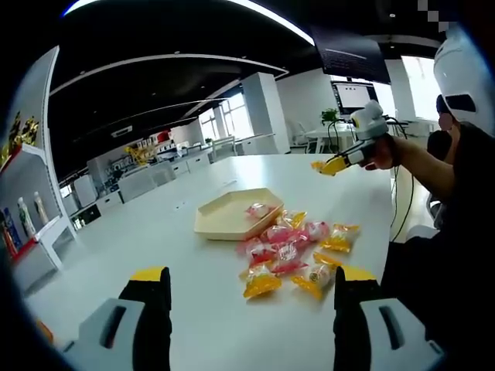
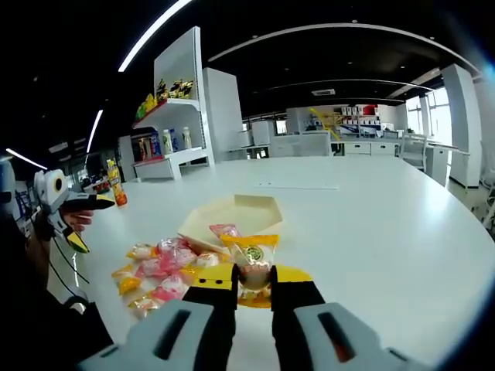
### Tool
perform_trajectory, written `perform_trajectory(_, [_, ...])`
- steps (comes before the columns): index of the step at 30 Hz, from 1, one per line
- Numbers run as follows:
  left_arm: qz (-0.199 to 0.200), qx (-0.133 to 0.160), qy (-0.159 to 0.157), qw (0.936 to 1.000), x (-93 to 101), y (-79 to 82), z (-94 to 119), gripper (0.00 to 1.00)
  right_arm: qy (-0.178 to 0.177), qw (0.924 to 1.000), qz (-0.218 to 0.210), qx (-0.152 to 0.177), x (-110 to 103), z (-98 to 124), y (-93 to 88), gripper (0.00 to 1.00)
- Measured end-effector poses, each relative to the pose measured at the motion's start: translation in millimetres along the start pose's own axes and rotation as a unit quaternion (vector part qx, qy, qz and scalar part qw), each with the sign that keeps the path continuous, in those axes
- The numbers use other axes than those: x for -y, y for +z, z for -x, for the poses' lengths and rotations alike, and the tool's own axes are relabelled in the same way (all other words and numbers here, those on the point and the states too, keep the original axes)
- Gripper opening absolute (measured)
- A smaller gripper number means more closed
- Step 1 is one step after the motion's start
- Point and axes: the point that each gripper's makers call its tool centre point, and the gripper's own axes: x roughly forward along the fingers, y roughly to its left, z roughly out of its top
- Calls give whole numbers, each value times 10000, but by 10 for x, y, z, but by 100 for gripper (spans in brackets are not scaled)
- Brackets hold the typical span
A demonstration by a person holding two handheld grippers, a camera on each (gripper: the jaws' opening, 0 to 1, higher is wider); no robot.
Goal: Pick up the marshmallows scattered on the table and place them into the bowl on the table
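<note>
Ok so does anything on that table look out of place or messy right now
Yes: the wrapped marshmallows lie in a loose heap on the white table beside the bowl instead of in it; one pink packet is inside. The right hand-held gripper is shut on a yellow packet. Nothing looks damaged.

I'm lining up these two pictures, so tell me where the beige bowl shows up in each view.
Left gripper view: the bowl sits mid-frame on the white table, just left of and beyond the pile of marshmallows, with one pink packet inside.
Right gripper view: the bowl lies centre, just beyond the right tongs, which are shut on a yellow-wrapped marshmallow.
Shared landmark: the marshmallow pile beside the bowl.
</note>
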Motion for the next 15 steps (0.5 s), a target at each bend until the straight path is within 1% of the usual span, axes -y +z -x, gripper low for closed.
perform_trajectory(15, [24,-11,34,10000,-11,-5,0,87,-1,10000,-6,23,-2,2,27,15])
